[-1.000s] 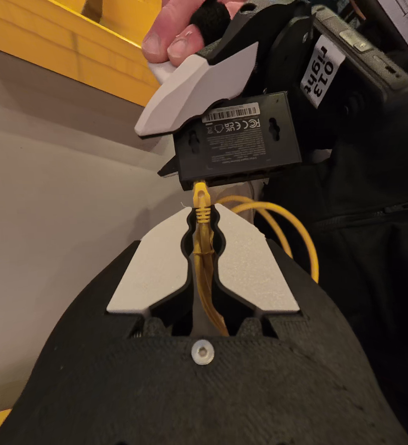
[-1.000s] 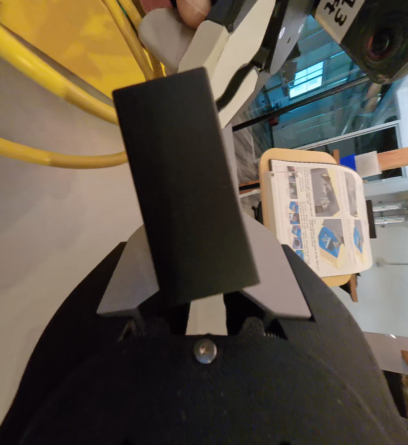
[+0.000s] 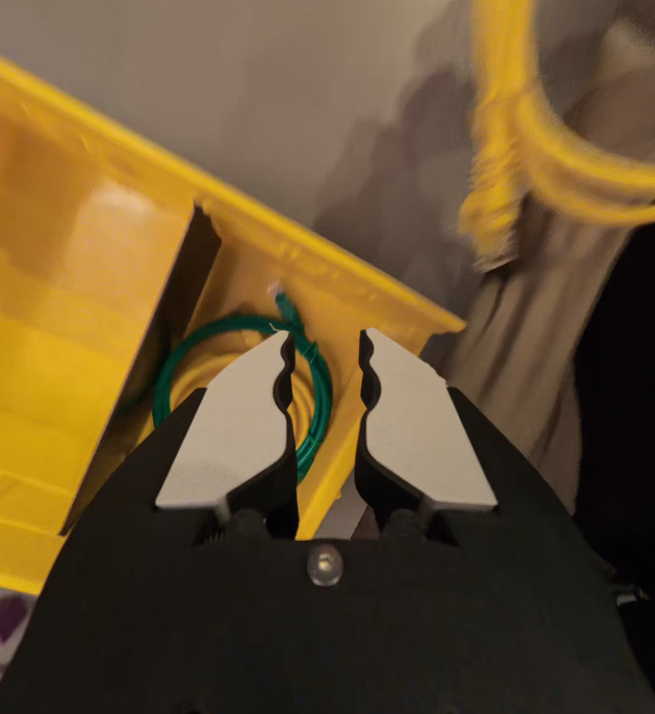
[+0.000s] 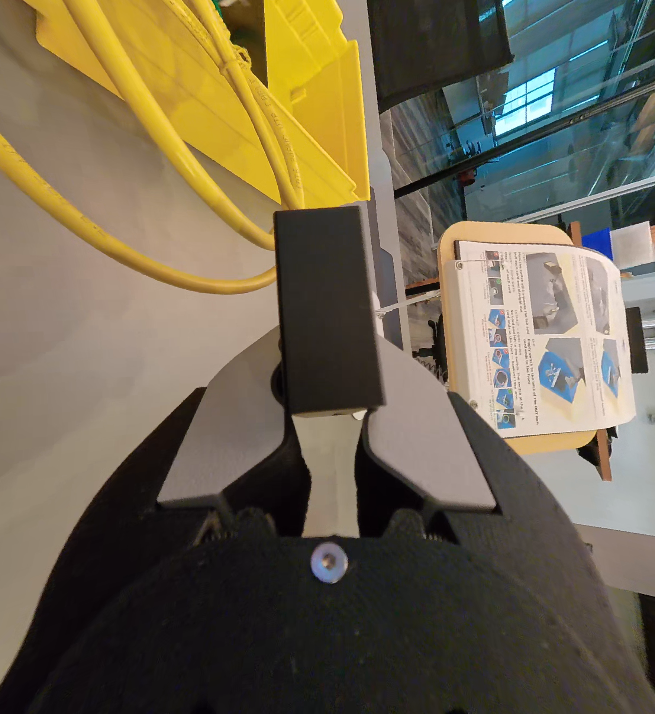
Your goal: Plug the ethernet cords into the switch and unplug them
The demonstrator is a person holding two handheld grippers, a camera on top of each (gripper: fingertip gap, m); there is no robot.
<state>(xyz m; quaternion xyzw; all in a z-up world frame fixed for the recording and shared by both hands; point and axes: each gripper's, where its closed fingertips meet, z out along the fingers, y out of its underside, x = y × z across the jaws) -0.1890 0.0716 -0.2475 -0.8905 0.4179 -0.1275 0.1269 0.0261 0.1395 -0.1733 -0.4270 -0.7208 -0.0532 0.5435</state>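
Since one second ago, the left tool (image 3: 324, 371) has let go of the yellow cord (image 4: 187, 270) and swung toward the yellow bin (image 3: 86, 247); its jaws now stand apart and empty. A coiled green cord (image 3: 318, 390) lies in the bin, just beyond the tips at 11 o'clock. The right tool (image 4: 328, 371) is clamped on the black switch (image 4: 324, 309), held upright above the worktop (image 4: 86, 367), with yellow loops hanging at its 10 o'clock. I judge the next step is fetching the green cord: the left tool must go down and close near its plug.
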